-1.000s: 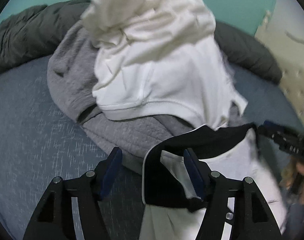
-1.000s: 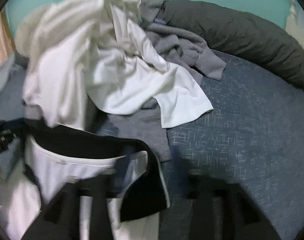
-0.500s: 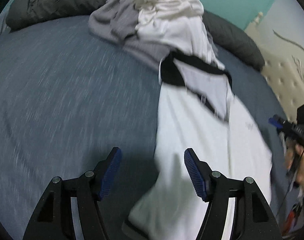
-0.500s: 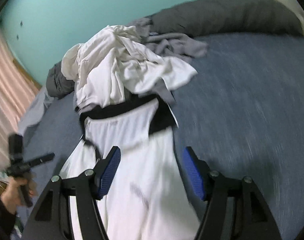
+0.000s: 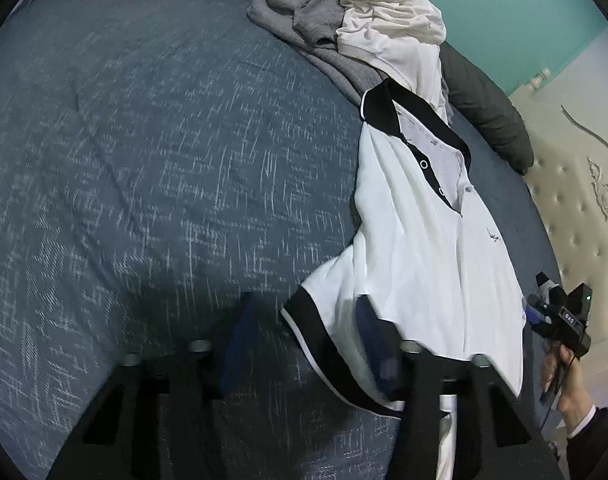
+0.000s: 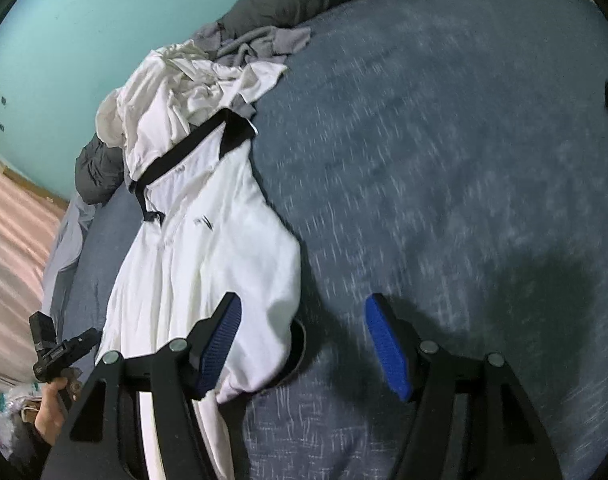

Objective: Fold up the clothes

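White polo shirt (image 5: 432, 248) with black collar and sleeve band stretched along blue bed (image 5: 152, 168), centre-right of left wrist frame, centre-left of right wrist frame. Left gripper (image 5: 308, 344) fingers apart, blurred, sleeve draped over right finger. Right gripper (image 6: 304, 344) fingers apart, shirt edge lying over left finger. Heap of white and grey clothes (image 5: 368, 28) at top, touching collar.

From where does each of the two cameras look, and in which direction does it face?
Left wrist: on the left gripper, facing along the bed; polo shirt ahead-right, right gripper and hand at the edge.
Right wrist: on the right gripper, jaws open, polo ahead-left, left gripper at lower left.
Shared: polo, clothes pile, bed.
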